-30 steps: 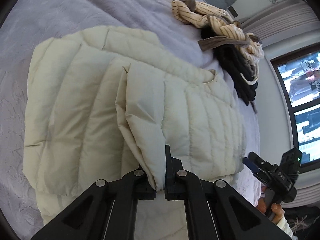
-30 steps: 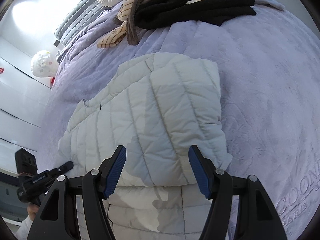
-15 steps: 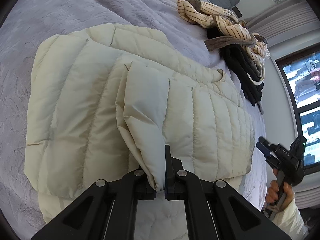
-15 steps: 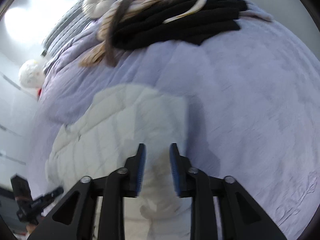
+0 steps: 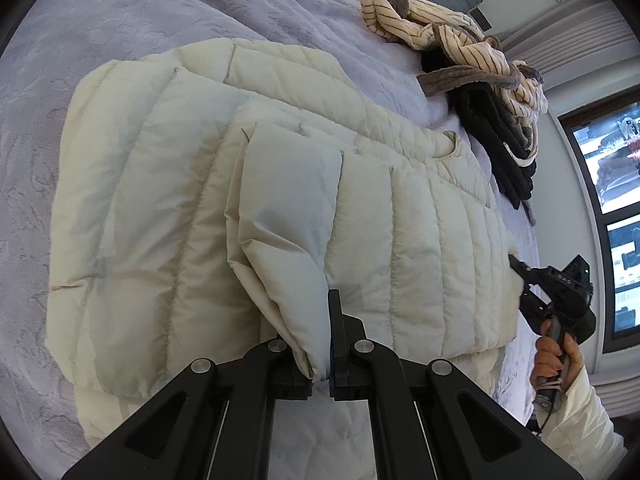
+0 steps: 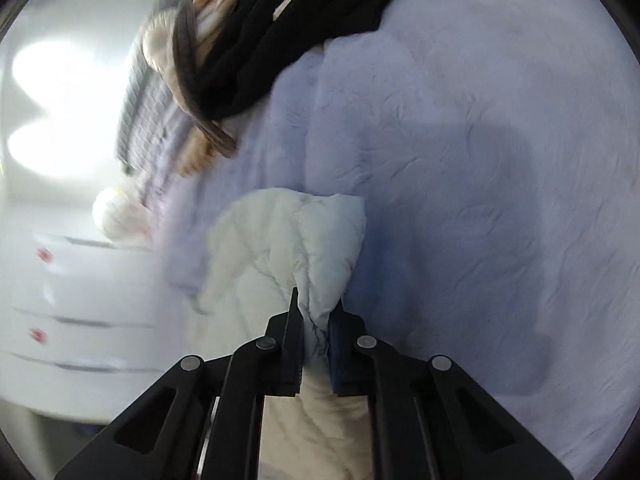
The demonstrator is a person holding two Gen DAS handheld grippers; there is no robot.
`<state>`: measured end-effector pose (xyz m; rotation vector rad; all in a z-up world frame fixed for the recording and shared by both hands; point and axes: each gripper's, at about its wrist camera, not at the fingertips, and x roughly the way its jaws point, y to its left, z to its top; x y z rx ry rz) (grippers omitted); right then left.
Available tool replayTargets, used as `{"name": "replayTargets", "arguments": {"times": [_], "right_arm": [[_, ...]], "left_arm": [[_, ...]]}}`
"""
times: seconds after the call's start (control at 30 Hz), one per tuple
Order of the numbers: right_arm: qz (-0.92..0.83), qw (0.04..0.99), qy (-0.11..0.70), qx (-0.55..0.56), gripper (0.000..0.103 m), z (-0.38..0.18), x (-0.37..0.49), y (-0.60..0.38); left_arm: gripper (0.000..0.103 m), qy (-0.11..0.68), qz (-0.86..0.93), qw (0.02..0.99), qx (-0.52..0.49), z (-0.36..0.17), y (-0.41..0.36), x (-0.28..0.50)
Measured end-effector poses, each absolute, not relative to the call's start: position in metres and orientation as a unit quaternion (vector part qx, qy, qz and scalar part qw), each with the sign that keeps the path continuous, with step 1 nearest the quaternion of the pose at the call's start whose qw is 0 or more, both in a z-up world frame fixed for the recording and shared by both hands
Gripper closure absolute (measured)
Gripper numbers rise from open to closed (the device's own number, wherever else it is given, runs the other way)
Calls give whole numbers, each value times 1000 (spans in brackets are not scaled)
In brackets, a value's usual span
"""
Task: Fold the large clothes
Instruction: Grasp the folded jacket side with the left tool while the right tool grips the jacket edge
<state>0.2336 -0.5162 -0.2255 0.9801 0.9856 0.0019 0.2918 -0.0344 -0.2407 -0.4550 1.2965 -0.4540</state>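
A cream quilted puffer jacket (image 5: 168, 216) lies partly folded on the lavender bed cover (image 5: 120, 12). My left gripper (image 5: 320, 344) is shut on a folded-over flap of the jacket and holds it just above the layers below. My right gripper (image 6: 316, 320) is shut on a bunched corner of the jacket (image 6: 296, 232), which rises from the jaws. In the left wrist view the right gripper (image 5: 524, 284) sits at the jacket's far right edge, held by a hand.
A pile of clothes lies at the far end of the bed: a striped cream garment (image 5: 452, 36) over black ones (image 5: 496, 136), also in the right wrist view (image 6: 280, 36). A window (image 5: 608, 184) is to the right. White drawers (image 6: 80, 300) stand beside the bed.
My right gripper went from open above the jacket to shut on its corner, and its view swung and blurred. My left gripper kept its hold on the flap.
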Motion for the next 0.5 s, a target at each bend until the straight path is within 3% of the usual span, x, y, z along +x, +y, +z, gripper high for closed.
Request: {"name": "replayTargets", "arguments": {"times": [0.23, 0.5], "right_arm": [[-35, 773, 475, 419, 92, -250, 239, -519], [-86, 798, 446, 397, 91, -204, 212, -528]], "left_arm": [[98, 595, -212, 747, -208, -243, -41, 292], [98, 596, -213, 745, -209, -243, -40, 293]]}}
